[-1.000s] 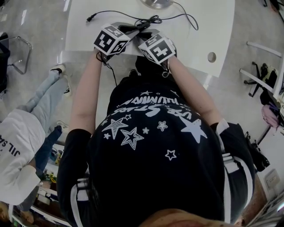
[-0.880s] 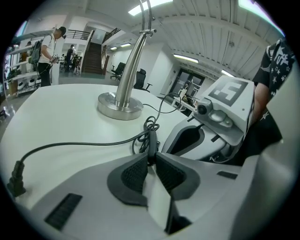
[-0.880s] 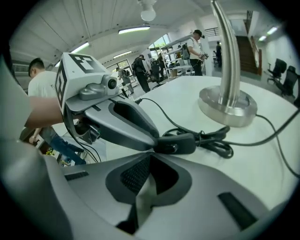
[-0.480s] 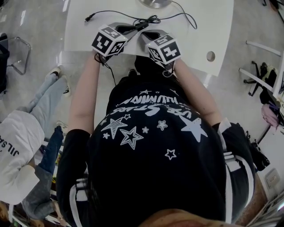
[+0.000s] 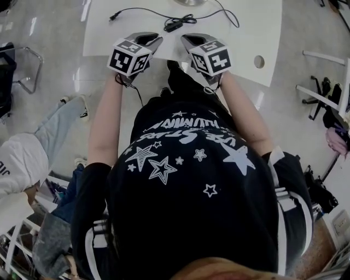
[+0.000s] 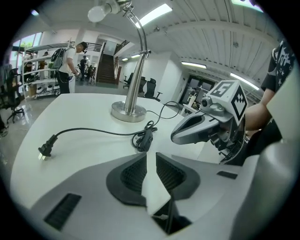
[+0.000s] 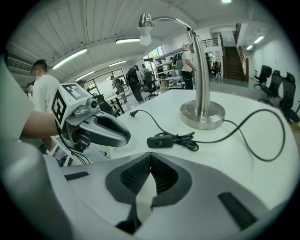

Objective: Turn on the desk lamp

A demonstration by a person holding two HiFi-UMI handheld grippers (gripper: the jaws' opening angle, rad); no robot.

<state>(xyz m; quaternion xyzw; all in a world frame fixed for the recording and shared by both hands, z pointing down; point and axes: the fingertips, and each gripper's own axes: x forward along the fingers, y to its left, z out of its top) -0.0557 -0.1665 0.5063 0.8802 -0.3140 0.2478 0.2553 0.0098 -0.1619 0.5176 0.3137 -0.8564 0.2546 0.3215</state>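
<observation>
The desk lamp stands on the white table (image 5: 257, 33), its round metal base (image 6: 128, 112) (image 7: 202, 115) at the far side and its bulb (image 7: 146, 36) overhead. Its black cord runs to an inline switch (image 5: 174, 23) (image 6: 145, 137) (image 7: 159, 141), and its plug (image 5: 114, 16) (image 6: 45, 149) lies loose on the table. My left gripper (image 5: 155, 37) (image 6: 151, 154) hovers just short of the switch, open by a narrow gap with nothing in it. Beside it, my right gripper (image 5: 186, 37) (image 7: 151, 153) is shut and empty. The switch lies ahead, between both.
A round cable hole (image 5: 259, 61) sits at the table's right. A person in a white top (image 5: 22, 164) is on the floor at the left, near a metal chair (image 5: 24, 60). Chair frames (image 5: 322, 98) stand to the right.
Both grippers have drawn back from the inline switch toward the near table edge and spread slightly apart. The switch and cord now lie free ahead of the tips.
</observation>
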